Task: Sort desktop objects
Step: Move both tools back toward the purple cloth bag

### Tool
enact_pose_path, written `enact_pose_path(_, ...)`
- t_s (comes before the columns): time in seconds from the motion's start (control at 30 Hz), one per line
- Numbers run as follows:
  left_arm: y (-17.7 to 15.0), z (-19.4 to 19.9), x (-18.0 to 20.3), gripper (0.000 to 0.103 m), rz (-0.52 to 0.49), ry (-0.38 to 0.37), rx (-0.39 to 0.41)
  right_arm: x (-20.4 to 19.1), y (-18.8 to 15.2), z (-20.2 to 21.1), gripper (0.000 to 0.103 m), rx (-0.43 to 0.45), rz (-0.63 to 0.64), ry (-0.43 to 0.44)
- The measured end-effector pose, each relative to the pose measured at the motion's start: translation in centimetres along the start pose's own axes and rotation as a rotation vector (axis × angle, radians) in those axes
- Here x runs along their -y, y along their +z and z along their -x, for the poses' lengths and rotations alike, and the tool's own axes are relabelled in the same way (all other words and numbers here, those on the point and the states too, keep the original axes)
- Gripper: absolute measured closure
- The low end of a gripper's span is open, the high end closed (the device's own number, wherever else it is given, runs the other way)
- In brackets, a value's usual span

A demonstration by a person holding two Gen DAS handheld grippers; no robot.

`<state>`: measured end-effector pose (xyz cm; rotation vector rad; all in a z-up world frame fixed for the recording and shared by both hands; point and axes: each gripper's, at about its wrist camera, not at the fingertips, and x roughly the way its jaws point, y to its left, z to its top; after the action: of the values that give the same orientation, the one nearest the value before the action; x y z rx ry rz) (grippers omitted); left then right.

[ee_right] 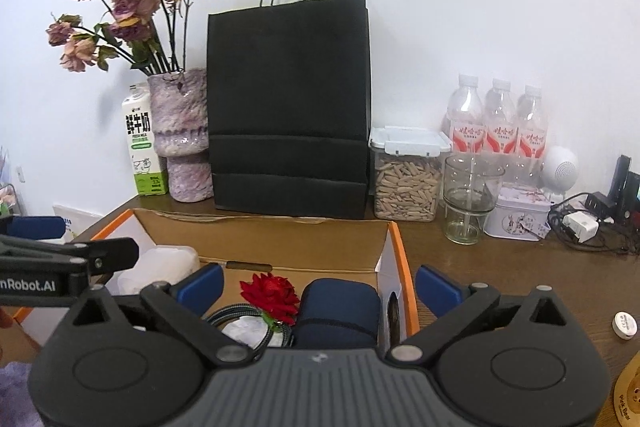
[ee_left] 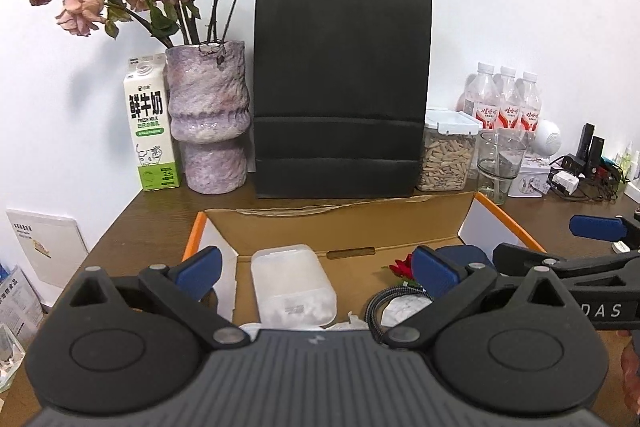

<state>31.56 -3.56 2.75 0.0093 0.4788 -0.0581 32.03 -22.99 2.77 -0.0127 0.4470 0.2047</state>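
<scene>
**Crowded box, crowded surface: where a slip could come from**

Both grippers hang over the open cardboard box [ee_left: 352, 227], fingers spread wide and holding nothing: the left gripper [ee_left: 316, 267] above the translucent plastic case [ee_left: 292, 287], the right gripper [ee_right: 320, 285] above the red rose [ee_right: 272, 297] and the dark blue pouch [ee_right: 340, 311]. A braided cable [ee_right: 236, 315] coils beside the rose, and something white lies under it.

The two tools sit close together, so a careless reach could knock one against the other. A grasp at the rose would likely crush its petals or snag the cable. The box's upright flaps could catch a finger on the way in or out.

The brown wooden surface [ee_right: 500, 267] is packed along a white wall: a black paper bag [ee_right: 288, 107], a vase of dried roses [ee_right: 184, 135], a milk carton [ee_right: 142, 147], a jar of seeds [ee_right: 406, 179], a drinking glass [ee_right: 470, 199], water bottles [ee_right: 498, 123], a tin [ee_right: 520, 215] and chargers [ee_right: 584, 223]. The glass stands nearest the box and looks easiest to topple.
</scene>
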Motion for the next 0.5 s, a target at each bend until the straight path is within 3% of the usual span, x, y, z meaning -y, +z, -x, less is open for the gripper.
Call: enact_pose_path(0.5, -2.7, 6.0, -3.4, 0.0, 0.027, 0.032, 0.018, -3.2, -2.2, 4.7, 0.0, -0.008, 0.058, 0.053)
